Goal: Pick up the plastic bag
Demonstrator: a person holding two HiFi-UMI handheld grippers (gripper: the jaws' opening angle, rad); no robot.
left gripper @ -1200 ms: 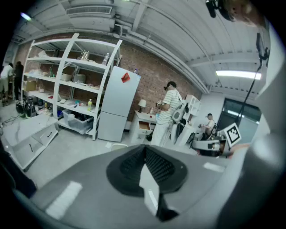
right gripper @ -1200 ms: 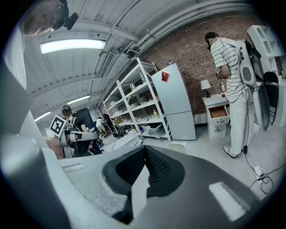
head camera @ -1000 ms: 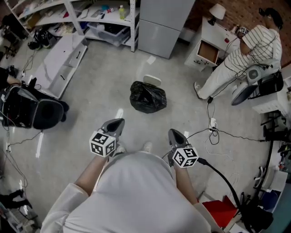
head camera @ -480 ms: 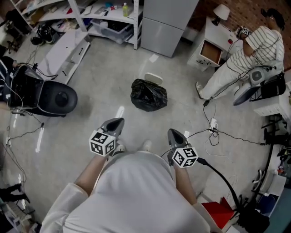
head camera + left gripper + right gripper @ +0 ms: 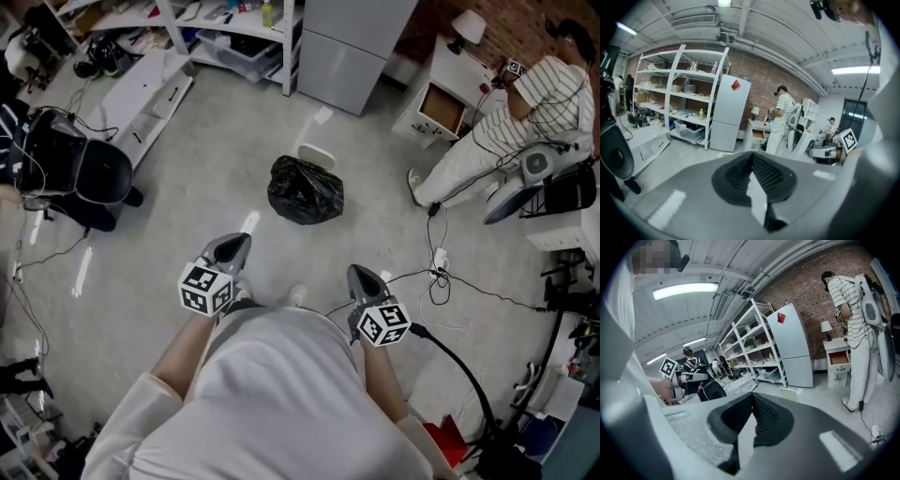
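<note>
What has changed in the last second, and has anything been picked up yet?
Nothing was taken hold of or let go. The black chair at the left has turned and shifted up the picture. The black plastic bag lies on the floor where it was, untouched. The left gripper and right gripper stay shut and empty, short of the bag.

Plastic bag (image 5: 306, 190) on the floor (image 5: 202, 192), fridge (image 5: 361, 42) behind (near).

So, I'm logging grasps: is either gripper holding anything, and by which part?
Nothing is held. Left gripper and right gripper are both shut and empty; the crumpled black plastic bag lies on the grey floor, ahead of both.
</note>
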